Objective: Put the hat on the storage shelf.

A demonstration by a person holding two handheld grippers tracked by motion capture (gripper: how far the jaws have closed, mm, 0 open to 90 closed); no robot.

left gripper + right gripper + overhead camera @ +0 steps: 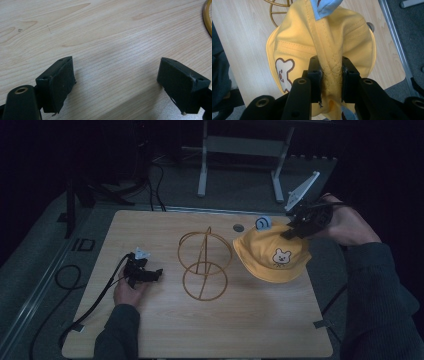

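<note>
Resting low at the left of the high view, the left gripper (pixel 156 274) sat on the wooden table (pixel 150 330), held by the person's left hand (pixel 128 292), with its black cable (pixel 95 302) trailing toward the lower left corner. In the left gripper view its two jaws stood spread wide apart over bare wood grain, nothing between them, and a curved sliver of the gold wire stand (pixel 207 18) showed at the upper right edge. Near the middle of the high view that gold wire stand (pixel 204 265) stood upright on the table, with one ring above and one below. Just to its right, the yellow hat (pixel 272 254) with a bear face sat in the right-centre of the frame, a small blue tab (pixel 262 223) at its top. At the upper right, the right gripper (pixel 290 232) was pressed onto the hat's crown; in the right gripper view its jaws pinched a fold of the yellow hat (pixel 329 72) along a stitched seam.
</note>
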